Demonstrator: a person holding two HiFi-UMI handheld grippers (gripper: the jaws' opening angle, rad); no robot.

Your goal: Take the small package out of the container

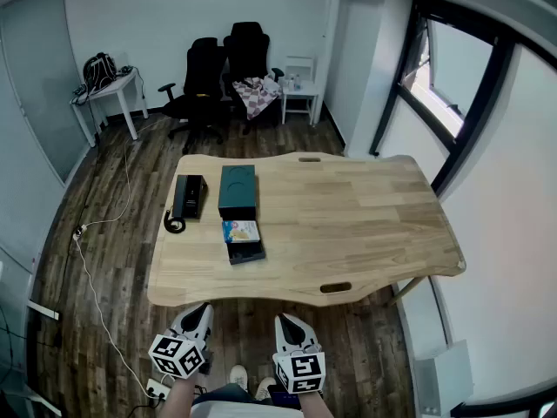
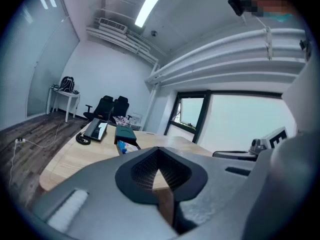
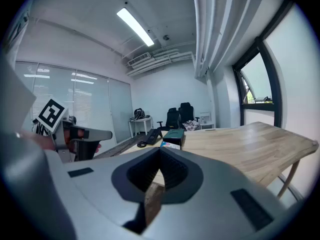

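Observation:
On the wooden table (image 1: 365, 225), a dark green box (image 1: 237, 192) stands at the left, with a black tray (image 1: 247, 253) just in front of it. The small colourful package (image 1: 241, 231) lies on the tray's far end. It also shows as a blue patch in the left gripper view, the package (image 2: 127, 145) in front of the green box (image 2: 123, 132), and in the right gripper view (image 3: 170, 145). My left gripper (image 1: 200, 310) and right gripper (image 1: 285, 320) hang side by side below the table's near edge, over the floor. Both are shut and hold nothing, far from the package.
A black desk phone (image 1: 187, 196) with a coiled cord lies left of the green box. Two black office chairs (image 1: 222, 72) and a white side table (image 1: 109, 90) stand at the back. A white cable (image 1: 91, 277) trails over the floor at the left. A window (image 1: 452, 85) is at the right.

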